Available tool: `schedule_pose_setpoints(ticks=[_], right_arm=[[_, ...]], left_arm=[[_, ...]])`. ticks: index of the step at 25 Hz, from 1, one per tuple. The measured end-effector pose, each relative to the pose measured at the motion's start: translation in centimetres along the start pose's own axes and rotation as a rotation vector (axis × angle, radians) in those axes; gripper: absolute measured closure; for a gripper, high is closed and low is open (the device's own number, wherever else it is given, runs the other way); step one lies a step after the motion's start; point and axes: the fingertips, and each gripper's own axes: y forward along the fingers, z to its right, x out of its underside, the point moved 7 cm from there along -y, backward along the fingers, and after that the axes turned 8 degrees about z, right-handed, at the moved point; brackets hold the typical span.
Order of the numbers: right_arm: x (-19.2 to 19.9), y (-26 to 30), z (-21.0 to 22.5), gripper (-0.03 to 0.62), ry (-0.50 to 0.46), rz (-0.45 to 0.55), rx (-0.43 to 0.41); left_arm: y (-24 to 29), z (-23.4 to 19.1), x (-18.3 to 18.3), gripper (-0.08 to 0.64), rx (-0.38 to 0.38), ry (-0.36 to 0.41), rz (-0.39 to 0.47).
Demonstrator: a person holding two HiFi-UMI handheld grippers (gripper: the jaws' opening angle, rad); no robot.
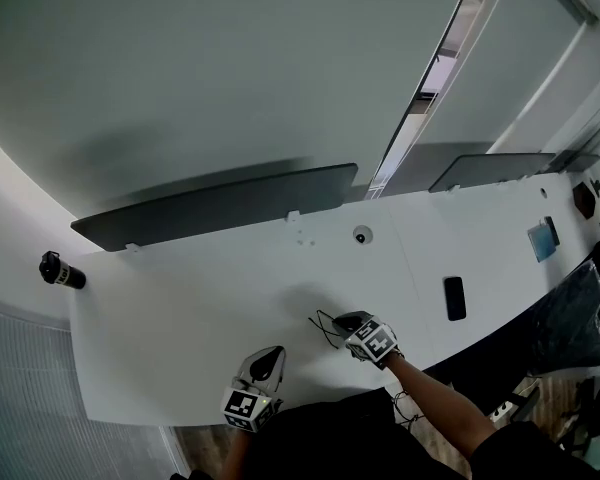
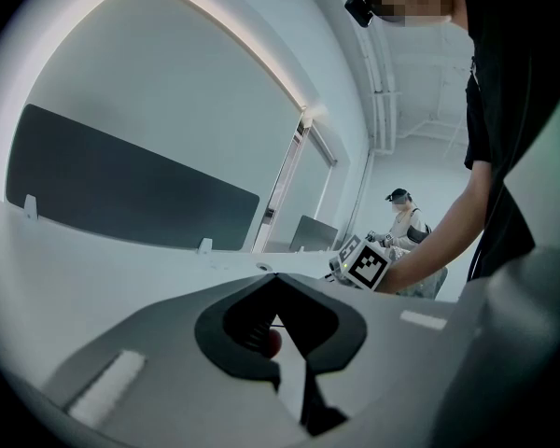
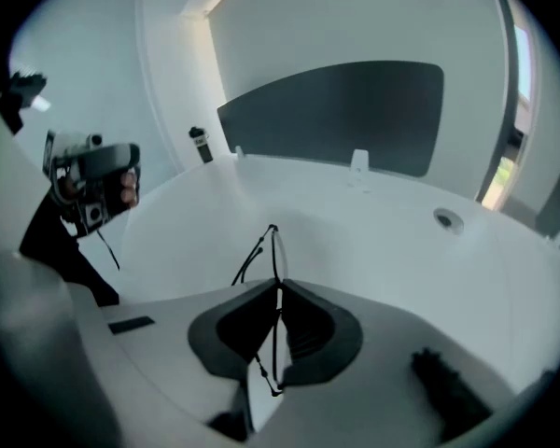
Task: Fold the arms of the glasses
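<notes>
Head view, left to right. A black cylindrical bottle (image 1: pixel 60 270) lies at the 9 o'clock end of the long white table (image 1: pixel 180 308). A dark grey divider panel (image 1: pixel 220 203) runs along the table's 12 o'clock edge.

The left gripper (image 1: pixel 268 356) sits near the 6 o'clock edge. In its own view the jaws meet tip to tip with nothing between them.

The right gripper (image 1: pixel 340 321) is at about 2 o'clock from the left one, well apart from it. The thin black wire-framed glasses (image 1: pixel 327 329) stick out on its 9 o'clock side, low over the table. We cannot tell whether they touch the surface.

In the right gripper view the jaws are clamped on the glasses (image 3: pixel 273 250). The frame stands edge-on in the slit between the pads, and its wire arms angle off toward 8 o'clock.

A small round grey grommet (image 1: pixel 362 234) is set in the tabletop at 12 o'clock from the right gripper. A flat black phone (image 1: pixel 455 298) lies at 3 o'clock from it.
</notes>
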Motion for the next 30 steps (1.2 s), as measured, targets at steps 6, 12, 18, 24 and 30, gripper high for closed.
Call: schedule_pose_setpoints(ticks=[6, 12, 18, 24, 30], right_arm=[[0.9, -1.4, 0.6, 0.571, 0.567, 0.081, -0.052], [1.7, -4.4, 0.0, 0.571, 1.116, 0.393, -0.182], [3.9, -9.3, -1.5, 0.571, 1.199, 0.554, -0.105], [5.6, -14.5, -3.1, 0.571, 1.305, 0.721, -0.026], [2.0, -17.8, -4.3, 0.571, 1.454, 0.928, -0.094]], left_arm=[[0.1, 0.4, 0.0, 0.555, 0.032, -0.003, 0.001], [0.3, 0.3, -0.8, 0.555, 0.053, -0.042, 0.020], [1.9, 3.1, -1.6, 0.554, 0.151, -0.099, 0.023], [3.4, 7.7, -4.5, 0.554, 0.361, 0.031, 0.062], [4.1, 11.4, -7.5, 0.554, 0.528, 0.230, 0.081]])
